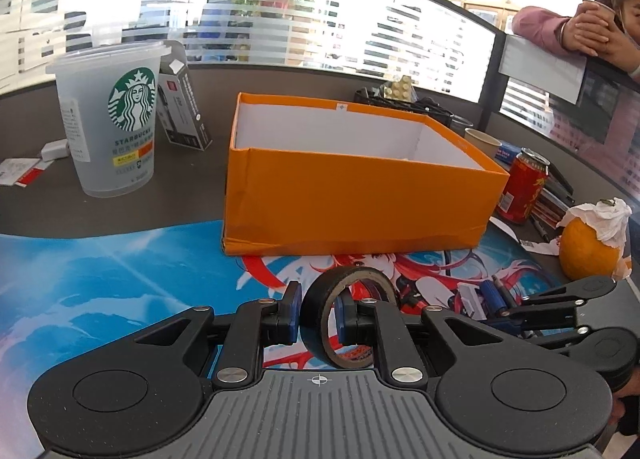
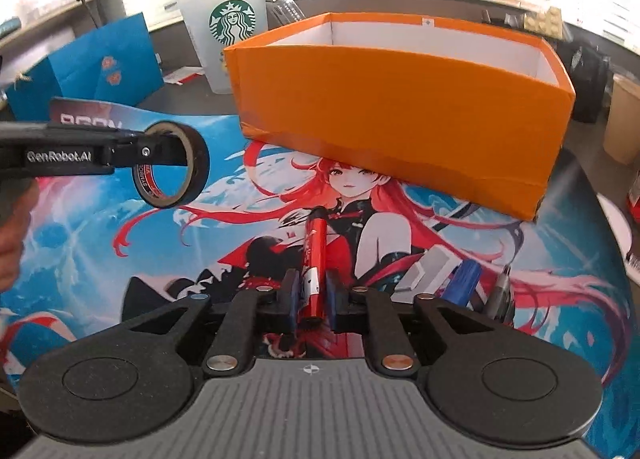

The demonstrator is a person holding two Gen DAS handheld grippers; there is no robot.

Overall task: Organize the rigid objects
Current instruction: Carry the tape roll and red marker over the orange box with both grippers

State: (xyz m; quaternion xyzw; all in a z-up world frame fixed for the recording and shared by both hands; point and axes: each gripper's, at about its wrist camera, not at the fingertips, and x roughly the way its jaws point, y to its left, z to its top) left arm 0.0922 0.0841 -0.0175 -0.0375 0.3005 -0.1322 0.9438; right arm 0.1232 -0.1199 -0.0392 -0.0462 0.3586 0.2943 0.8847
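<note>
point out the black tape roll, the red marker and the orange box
black roll of tape [image 2: 198, 163]: right wrist view, outer band on its right side
red cylindrical marker [image 2: 314, 255]: right wrist view, mid barrel
open orange cardboard box [image 1: 352, 199]: left wrist view, front wall

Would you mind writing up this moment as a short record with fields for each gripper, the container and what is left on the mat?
left gripper: shut on the wall of a black tape roll, one finger through its hole, roll held off the mat
right gripper: shut on a red marker that points toward the box
container: orange box, open, white inside, no contents visible from these angles
left on mat: blue marker, white block, dark pen
surface: anime desk mat
</note>
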